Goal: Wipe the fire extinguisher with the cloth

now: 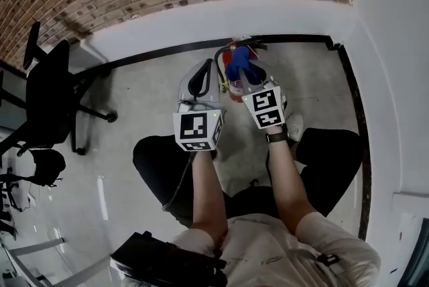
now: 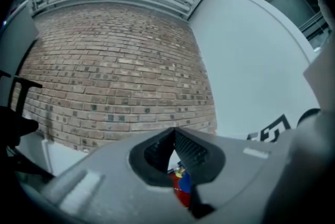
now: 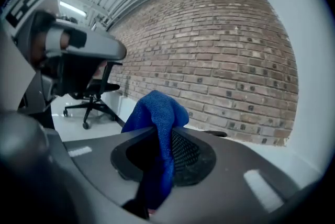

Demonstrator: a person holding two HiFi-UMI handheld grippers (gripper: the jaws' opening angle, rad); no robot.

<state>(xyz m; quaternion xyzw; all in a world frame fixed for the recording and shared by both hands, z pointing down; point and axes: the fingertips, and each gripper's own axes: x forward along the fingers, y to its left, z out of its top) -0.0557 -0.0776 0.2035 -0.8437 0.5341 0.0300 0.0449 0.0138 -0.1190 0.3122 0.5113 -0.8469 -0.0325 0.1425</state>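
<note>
W/ cloth (image 3: 157, 108) clamped in right gripper (image 3: 165, 132) & left gripper (image 2: 174, 132) shut empty, unbraced fire extinguisher (image 1: 234, 88) could be toppled by hard wiping.

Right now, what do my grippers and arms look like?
Both the left gripper and the right gripper are pale grey shells with black ribbed fingers. Each carries a white cube printed with black square markers. You wear a black wristband on the right wrist and a light short-sleeved shirt.
</note>
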